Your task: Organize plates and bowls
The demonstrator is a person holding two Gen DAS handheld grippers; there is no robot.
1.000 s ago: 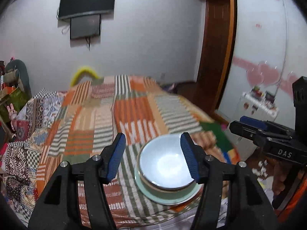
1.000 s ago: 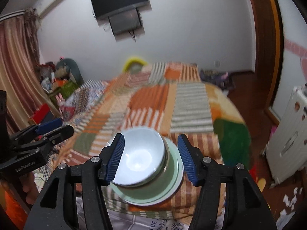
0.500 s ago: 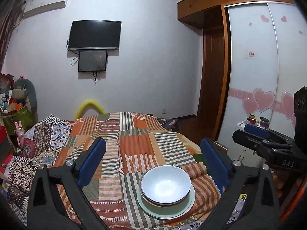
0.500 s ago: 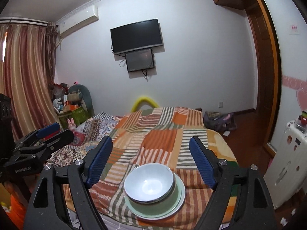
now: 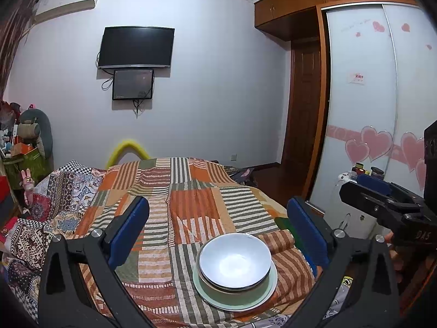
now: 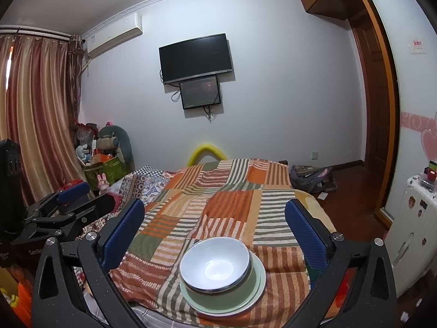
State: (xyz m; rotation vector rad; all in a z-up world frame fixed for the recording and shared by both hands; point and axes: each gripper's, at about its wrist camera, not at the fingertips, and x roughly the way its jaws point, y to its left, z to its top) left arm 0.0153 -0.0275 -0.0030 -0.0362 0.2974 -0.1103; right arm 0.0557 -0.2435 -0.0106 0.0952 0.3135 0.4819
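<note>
Home bedroom, probably: quilted bed (image 5: 191, 205), wall-mounted television (image 5: 136, 47), wardrobe (image 5: 360, 104).

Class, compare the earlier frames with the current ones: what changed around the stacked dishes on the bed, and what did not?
Both tools, left tool and right tool, have drawn back and up from the white bowl, their jaws just opening wide with nothing between them. The bowl stays nested in the green bowl on the green plate, on the striped blanket.

Even, cool indoor lighting; both views sharp. Overhead glare spot inside the bowl (image 5: 235, 260). Strong fisheye bending and dark vignetting at corners.
</note>
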